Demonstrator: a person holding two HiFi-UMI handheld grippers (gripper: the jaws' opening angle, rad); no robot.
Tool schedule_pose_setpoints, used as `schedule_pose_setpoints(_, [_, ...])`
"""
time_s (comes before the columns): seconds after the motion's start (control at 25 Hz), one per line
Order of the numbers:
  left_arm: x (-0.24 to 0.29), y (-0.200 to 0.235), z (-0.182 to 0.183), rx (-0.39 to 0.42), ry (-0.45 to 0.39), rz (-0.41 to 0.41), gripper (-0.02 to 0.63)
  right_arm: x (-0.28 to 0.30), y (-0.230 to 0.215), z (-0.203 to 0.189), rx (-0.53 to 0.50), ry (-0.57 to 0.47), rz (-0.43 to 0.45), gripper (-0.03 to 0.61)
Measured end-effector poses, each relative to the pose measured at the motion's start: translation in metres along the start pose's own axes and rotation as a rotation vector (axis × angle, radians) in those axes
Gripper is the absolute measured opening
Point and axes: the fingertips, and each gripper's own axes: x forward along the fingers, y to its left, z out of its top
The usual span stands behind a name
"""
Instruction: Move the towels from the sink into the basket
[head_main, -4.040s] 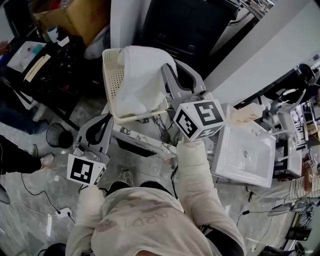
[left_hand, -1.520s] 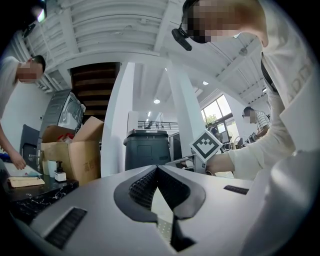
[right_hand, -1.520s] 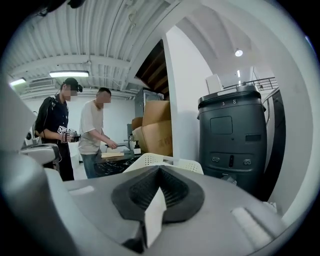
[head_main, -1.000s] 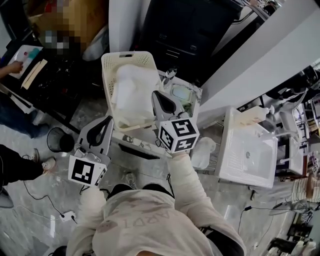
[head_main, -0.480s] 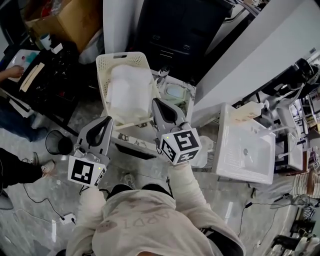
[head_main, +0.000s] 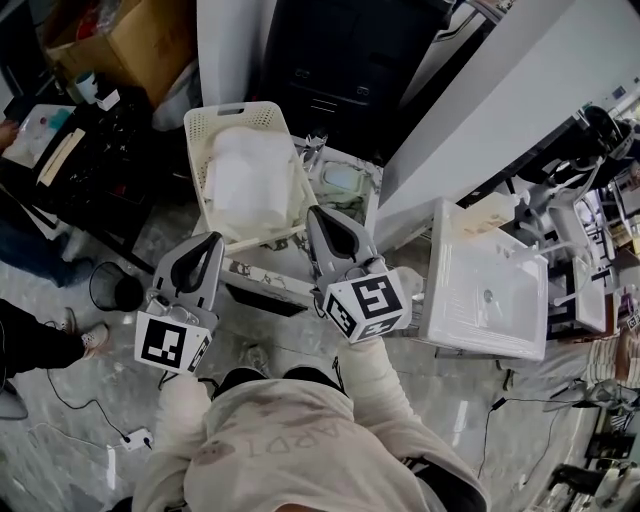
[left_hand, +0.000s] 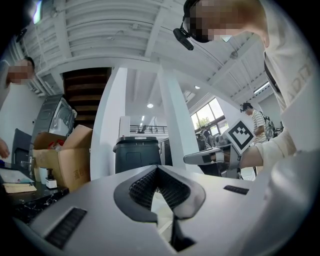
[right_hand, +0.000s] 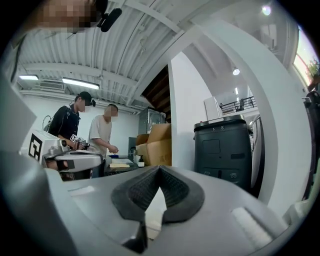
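The cream perforated basket (head_main: 200, 128) stands in front of me with a white towel (head_main: 243, 176) lying inside it. To the right, the white sink (head_main: 485, 295) shows a bare basin with no towel in sight. My right gripper (head_main: 320, 218) hovers just right of the basket's near corner, jaws shut and empty. Below the basket's near left corner my left gripper (head_main: 208, 243) is held, also shut with nothing in it. The left gripper view shows its pads (left_hand: 145, 185) pressed together, and the right gripper view shows the same of its pads (right_hand: 172, 192).
A black cabinet (head_main: 335, 60) and a white column (head_main: 500, 110) stand behind the basket. A cardboard box (head_main: 125, 35) and a dark desk with papers (head_main: 70, 140) are at the left, with a small black bin (head_main: 113, 287) on the floor. People work at the desk (right_hand: 102, 137).
Four seconds ago the towel hung over the basket rim by my right gripper; now it lies inside. The right gripper has drawn back toward my body. The left gripper has barely moved.
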Motion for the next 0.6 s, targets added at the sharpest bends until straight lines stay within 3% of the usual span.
schedule_pose_setpoints(0.6, [-0.009, -0.020, 0.014, 0.010, -0.014, -0.007, 0.003, -0.045, 0.008, 0.016, 0.008, -0.057, -0.016, 0.011])
